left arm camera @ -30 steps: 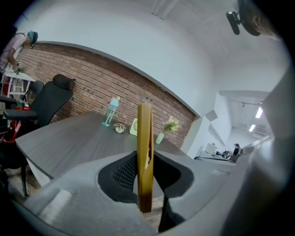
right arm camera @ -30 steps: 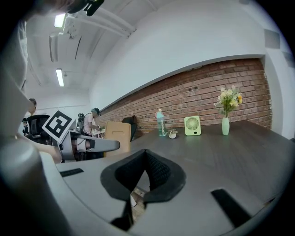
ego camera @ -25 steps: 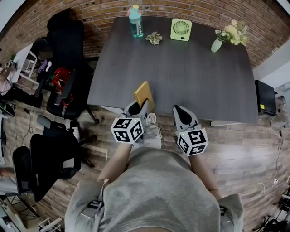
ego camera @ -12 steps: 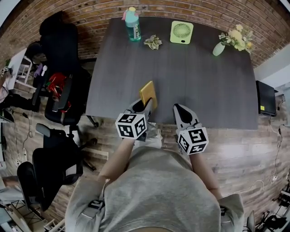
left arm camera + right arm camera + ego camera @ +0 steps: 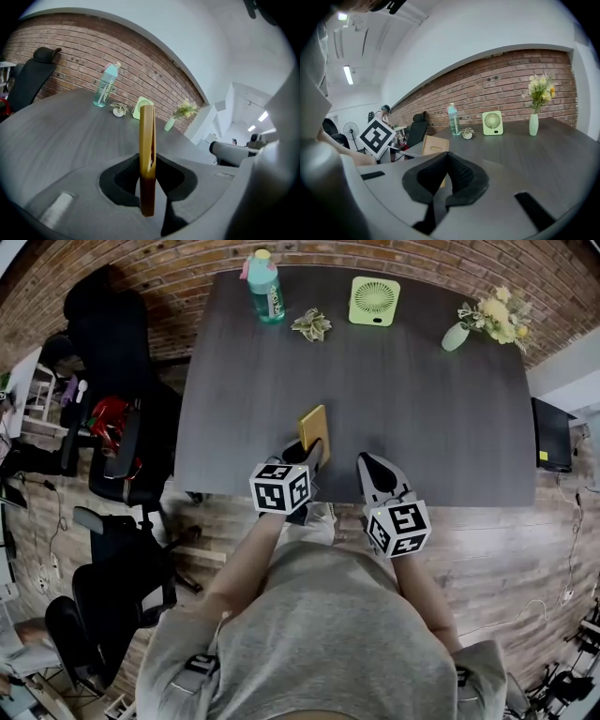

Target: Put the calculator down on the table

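Note:
A flat yellow calculator (image 5: pixel 314 426) stands on edge above the near part of the dark table (image 5: pixel 403 399). My left gripper (image 5: pixel 305 452) is shut on its lower end. In the left gripper view the calculator (image 5: pixel 146 136) shows edge-on, upright between the pads of the left gripper (image 5: pixel 147 164). My right gripper (image 5: pixel 371 467) hovers at the table's near edge, to the right of the left one, jaws shut with nothing in them. In the right gripper view the calculator (image 5: pixel 434 145) appears to the left, behind the closed pads of the right gripper (image 5: pixel 447 158).
Along the table's far edge stand a teal bottle (image 5: pixel 264 285), a small plant (image 5: pixel 311 324), a green fan (image 5: pixel 374 301) and a vase of flowers (image 5: pixel 487 320). Black office chairs (image 5: pixel 122 427) stand left of the table. A brick wall runs behind it.
Both grippers have moved forward toward the table. The left one has carried the calculator from the near edge further over the tabletop and a little lower.

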The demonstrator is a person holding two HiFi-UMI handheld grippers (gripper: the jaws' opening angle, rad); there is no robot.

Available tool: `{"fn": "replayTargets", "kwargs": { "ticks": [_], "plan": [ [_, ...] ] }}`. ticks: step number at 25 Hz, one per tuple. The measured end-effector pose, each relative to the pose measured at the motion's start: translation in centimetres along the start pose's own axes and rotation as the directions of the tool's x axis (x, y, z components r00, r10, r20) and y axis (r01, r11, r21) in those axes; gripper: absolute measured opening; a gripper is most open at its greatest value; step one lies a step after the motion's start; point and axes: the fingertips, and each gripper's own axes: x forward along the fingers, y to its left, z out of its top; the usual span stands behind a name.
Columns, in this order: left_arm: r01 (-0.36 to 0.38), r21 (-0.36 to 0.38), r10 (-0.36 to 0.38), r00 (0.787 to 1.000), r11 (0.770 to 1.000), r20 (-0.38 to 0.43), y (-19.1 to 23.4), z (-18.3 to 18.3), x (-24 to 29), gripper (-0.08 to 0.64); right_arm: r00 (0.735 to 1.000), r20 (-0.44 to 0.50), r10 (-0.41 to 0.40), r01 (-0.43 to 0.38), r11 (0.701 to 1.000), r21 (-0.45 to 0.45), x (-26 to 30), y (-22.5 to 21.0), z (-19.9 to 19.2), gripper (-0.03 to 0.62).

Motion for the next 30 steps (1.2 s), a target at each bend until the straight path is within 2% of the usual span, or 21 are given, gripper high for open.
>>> {"fn": "replayTargets", "kwargs": {
  "ticks": [8, 21, 30],
  "plan": [
    [0.003, 0.008, -0.003, 0.998, 1.000, -0.062, 1.0, -0.5, 2.7, 0.086, 1.000, -0.025, -0.007, 0.007, 1.000, 0.013, 1.5, -0.6, -0.2, 0.003],
    [0.028, -0.025, -0.030, 0.996, 0.999, -0.084, 1.4, 0.2, 4.7, 0.089, 0.999, -0.044, -0.016, 0.017, 1.000, 0.020, 2.8, -1.2, -0.4, 0.003],
    [0.011, -0.080, -0.019, 0.995, 0.997, -0.101, 2.5, 0.4, 5.9, 0.097, 0.998, -0.050, -0.022, 0.023, 1.000, 0.021, 3.1, -1.5, -0.2, 0.003]
  ]
}}
